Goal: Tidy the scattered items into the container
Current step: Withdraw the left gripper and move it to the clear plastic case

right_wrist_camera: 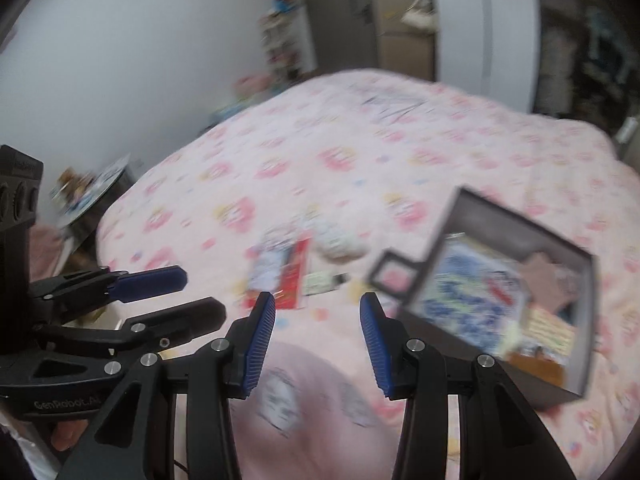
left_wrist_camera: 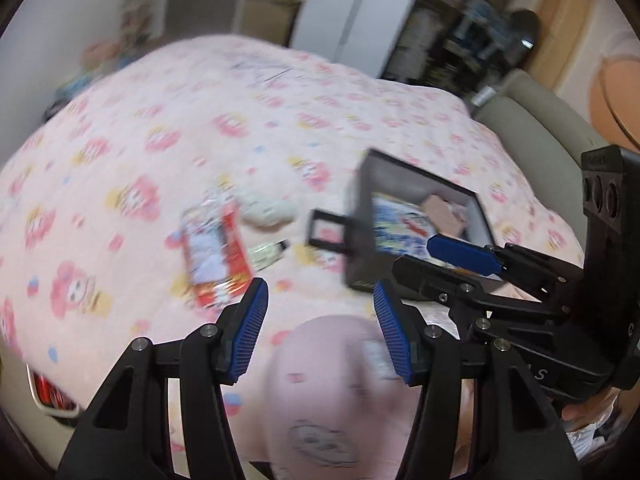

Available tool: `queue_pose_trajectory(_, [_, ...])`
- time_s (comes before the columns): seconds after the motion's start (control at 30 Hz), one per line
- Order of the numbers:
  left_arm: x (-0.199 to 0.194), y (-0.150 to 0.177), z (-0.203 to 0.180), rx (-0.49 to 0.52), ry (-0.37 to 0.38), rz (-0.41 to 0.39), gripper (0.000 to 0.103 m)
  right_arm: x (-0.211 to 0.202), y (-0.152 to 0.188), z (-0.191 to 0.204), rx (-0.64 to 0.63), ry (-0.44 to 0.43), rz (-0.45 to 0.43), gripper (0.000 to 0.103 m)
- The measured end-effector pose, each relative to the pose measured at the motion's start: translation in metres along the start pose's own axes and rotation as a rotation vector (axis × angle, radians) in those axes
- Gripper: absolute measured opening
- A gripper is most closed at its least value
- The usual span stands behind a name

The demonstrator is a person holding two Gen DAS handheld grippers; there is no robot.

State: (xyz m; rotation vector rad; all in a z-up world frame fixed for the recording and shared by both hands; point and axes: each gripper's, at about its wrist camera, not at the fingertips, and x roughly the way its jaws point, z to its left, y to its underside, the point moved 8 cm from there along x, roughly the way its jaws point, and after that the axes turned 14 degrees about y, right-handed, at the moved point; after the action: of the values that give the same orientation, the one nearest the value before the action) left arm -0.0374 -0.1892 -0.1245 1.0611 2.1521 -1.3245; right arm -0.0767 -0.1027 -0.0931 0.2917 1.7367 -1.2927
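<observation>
A grey box (left_wrist_camera: pixel 362 216) with a loop handle lies on the pink bed; it holds colourful packets. It also shows in the right wrist view (right_wrist_camera: pixel 576 356). Left of it lie a red-and-white snack packet (left_wrist_camera: pixel 214 256), a white plush (left_wrist_camera: pixel 268 210) and a small tube (left_wrist_camera: pixel 268 252). The packet (right_wrist_camera: pixel 280 276), plush (right_wrist_camera: pixel 340 244) and tube (right_wrist_camera: pixel 324 282) show in the right wrist view too. My left gripper (left_wrist_camera: pixel 320 328) is open and empty, above the bed near the packet. My right gripper (right_wrist_camera: pixel 318 340) is open and empty; it shows in the left view (left_wrist_camera: pixel 432 260) by the box.
A pink pillow (left_wrist_camera: pixel 332 392) lies close under both grippers. The bed's pink flowered blanket (left_wrist_camera: pixel 160 128) fills the view. A grey headboard edge (left_wrist_camera: pixel 536 120) is at the right. A white wardrobe (right_wrist_camera: pixel 480 24) and cluttered shelves stand beyond the bed.
</observation>
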Motion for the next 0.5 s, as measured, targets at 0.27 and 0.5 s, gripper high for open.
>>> queue_pose_trajectory(0.27, [0.035,0.004,0.095,-0.252,-0.010,-0.035,0.049,0.084,-0.018,0.049,-0.124,-0.089,0.150,0.040])
queue_pose_trajectory(0.5, [0.109,0.032,0.158,-0.439,0.047,0.081,0.035,0.138,-0.010,0.034,-0.095,-0.067,0.243,0.040])
